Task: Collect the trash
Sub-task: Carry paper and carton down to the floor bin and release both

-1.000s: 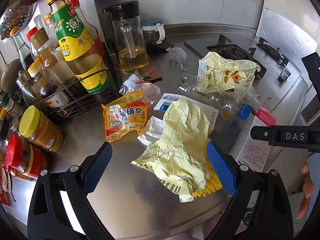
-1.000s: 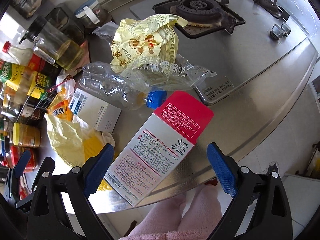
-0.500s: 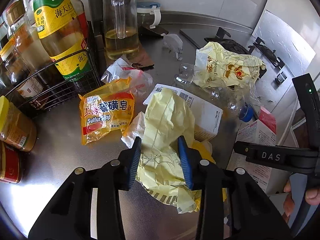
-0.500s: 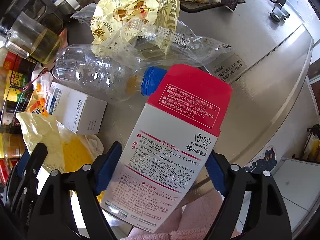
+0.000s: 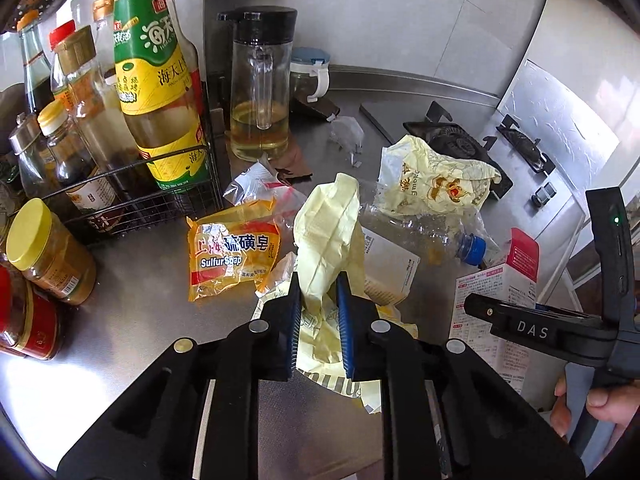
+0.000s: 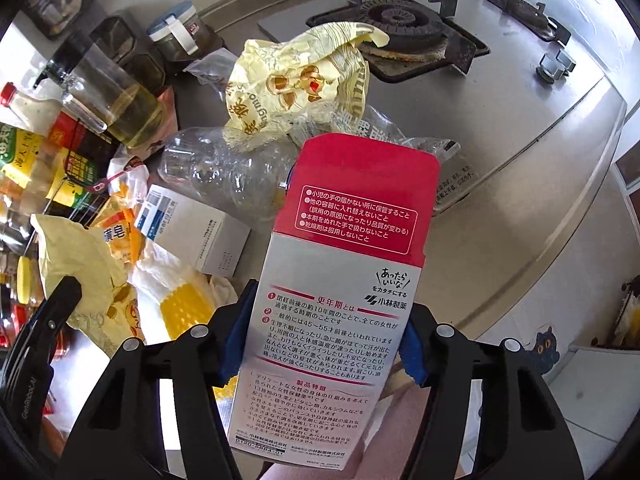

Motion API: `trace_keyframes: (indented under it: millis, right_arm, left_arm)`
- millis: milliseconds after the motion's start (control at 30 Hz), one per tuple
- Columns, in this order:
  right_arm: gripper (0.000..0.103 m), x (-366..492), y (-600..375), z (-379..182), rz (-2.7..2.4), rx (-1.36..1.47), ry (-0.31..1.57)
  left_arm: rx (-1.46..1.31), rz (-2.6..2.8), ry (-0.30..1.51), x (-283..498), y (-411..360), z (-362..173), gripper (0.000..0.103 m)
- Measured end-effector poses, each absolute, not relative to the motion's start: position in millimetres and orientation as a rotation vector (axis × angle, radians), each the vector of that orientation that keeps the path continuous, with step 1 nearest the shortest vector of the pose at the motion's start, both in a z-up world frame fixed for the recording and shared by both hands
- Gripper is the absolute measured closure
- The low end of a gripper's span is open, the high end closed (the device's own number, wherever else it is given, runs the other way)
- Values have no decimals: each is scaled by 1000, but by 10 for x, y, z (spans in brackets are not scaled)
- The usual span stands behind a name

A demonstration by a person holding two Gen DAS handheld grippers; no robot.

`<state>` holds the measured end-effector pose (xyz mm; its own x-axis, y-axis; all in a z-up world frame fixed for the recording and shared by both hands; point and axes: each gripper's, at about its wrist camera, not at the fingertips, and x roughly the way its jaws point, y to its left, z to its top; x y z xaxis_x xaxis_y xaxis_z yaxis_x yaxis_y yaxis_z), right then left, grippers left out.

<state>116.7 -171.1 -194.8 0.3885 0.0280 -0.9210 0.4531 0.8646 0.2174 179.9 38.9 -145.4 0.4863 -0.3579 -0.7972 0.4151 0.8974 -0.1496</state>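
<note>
My left gripper (image 5: pixel 318 320) is shut on a crumpled pale yellow paper wrapper (image 5: pixel 328 232), which stands up between the blue pads. My right gripper (image 6: pixel 324 344) is shut on a red and white medicine box (image 6: pixel 348 248) and holds it just above the steel counter; the box also shows in the left wrist view (image 5: pixel 496 296). More trash lies on the counter: an orange sulfur soap packet (image 5: pixel 232 256), a crushed clear bottle with a blue cap (image 5: pixel 424 232), a yellow printed bag (image 5: pixel 436 184) and a white carton (image 6: pixel 196 232).
A wire rack of sauce bottles (image 5: pixel 156 92) and jars (image 5: pixel 48 252) stands at the left. A glass oil jug (image 5: pixel 260 92) is behind the trash. The gas hob (image 6: pixel 404 28) lies at the back right. The counter's front edge (image 6: pixel 540 256) runs near the right gripper.
Both grippers have gone from wide open to shut. The left closed on the yellow wrapper and raised it. The right closed on the medicine box and lifted it.
</note>
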Motion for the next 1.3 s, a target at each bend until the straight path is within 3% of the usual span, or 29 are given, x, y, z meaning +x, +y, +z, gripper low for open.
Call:
trace_keyframes:
  millis: [400, 800, 1033, 1300]
  right_arm:
    - [40, 578, -1737, -1617, -212, 435, 1073]
    - [40, 23, -2039, -1774, -65, 307, 1106]
    - [40, -458, -2133, -2039, 15, 264, 1136]
    - [40, -681, -2302, -2772, 82, 318, 1256]
  left_arm:
    - [80, -418, 836, 1190, 435, -912, 89]
    - [-18, -255, 860, 112, 295, -1062, 89]
    - [-48, -209, 914, -492, 89, -1380, 89]
    - [-49, -203, 1081, -772, -89, -2169, 89]
